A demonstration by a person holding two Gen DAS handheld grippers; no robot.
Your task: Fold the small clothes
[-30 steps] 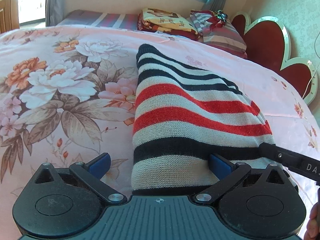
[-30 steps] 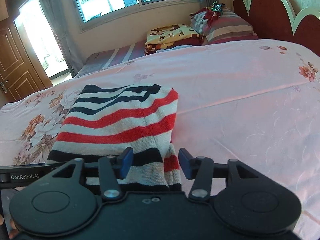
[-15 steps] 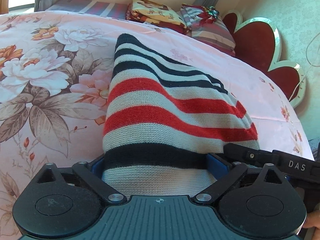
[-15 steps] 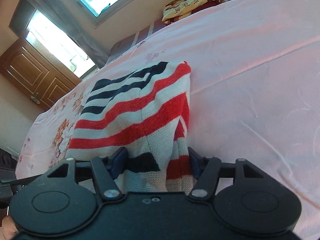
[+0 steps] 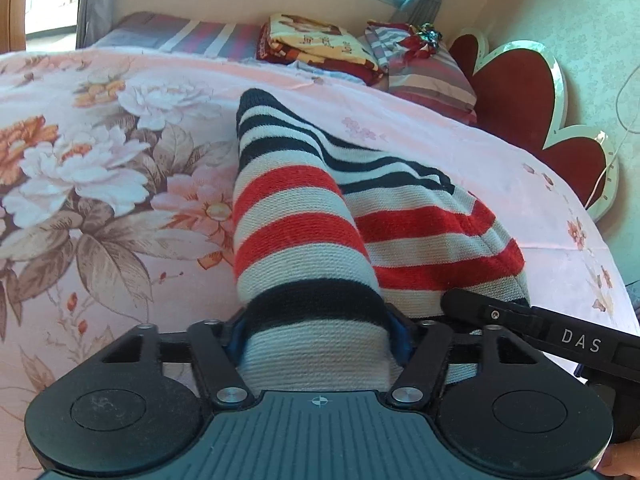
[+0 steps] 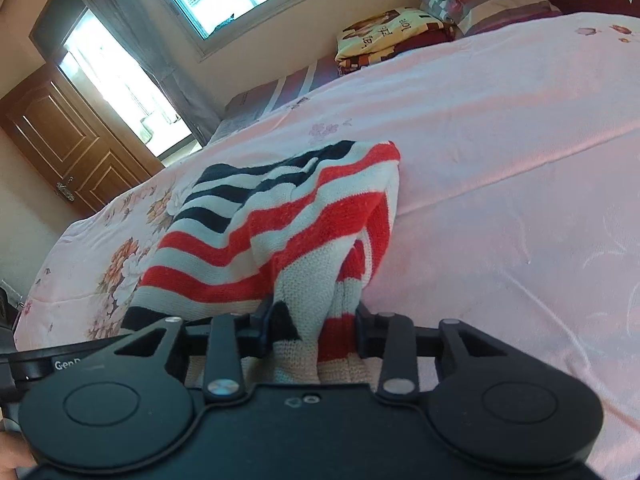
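Both my grippers pinching the near hem of the striped knit sweater (image 5: pixel 304 240) on the floral bedspread (image 5: pixel 100 184).

My left gripper (image 5: pixel 316 336) angles down, jaws closing, blue pads pressed on a bunched fold; my right gripper (image 6: pixel 310 328) tilts likewise, jaws closing on the gathered hem beside it; "DAS" reads on the right gripper's arm in the left view, "Gen" on the left one's in the right view; bare pink sheet lies open to the right; folded blankets (image 5: pixel 320 44) sit well beyond.
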